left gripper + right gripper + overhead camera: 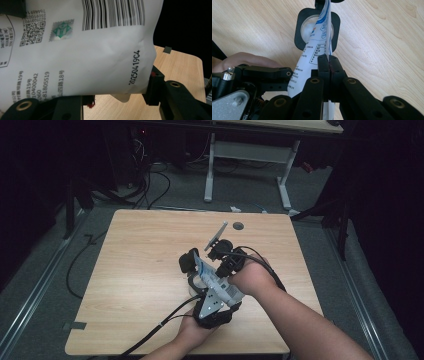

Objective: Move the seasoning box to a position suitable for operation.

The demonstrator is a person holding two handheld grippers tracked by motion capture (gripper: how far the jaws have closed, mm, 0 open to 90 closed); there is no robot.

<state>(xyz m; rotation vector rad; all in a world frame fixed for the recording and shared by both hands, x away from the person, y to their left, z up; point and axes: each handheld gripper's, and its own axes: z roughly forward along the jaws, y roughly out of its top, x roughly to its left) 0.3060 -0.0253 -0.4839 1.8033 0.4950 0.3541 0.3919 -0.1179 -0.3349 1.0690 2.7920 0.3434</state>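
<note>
A white pouch (204,271) with blue print, a barcode and small text (75,62) is held tilted between both grippers at the table's middle. My left gripper (122,94) is shut on its lower body, one jaw on each side (199,282). My right gripper (329,62) is shut on the pouch's thin edge (223,260). The pouch's upper end (322,32) hangs over a black square container (299,27) with white contents, which stands on the table (188,263).
The wooden table (140,270) has a round cable hole (238,226) near its far edge and a tape patch (75,325) at the front left corner. Cables trail from both grippers. A desk frame (247,155) and floor cables lie beyond.
</note>
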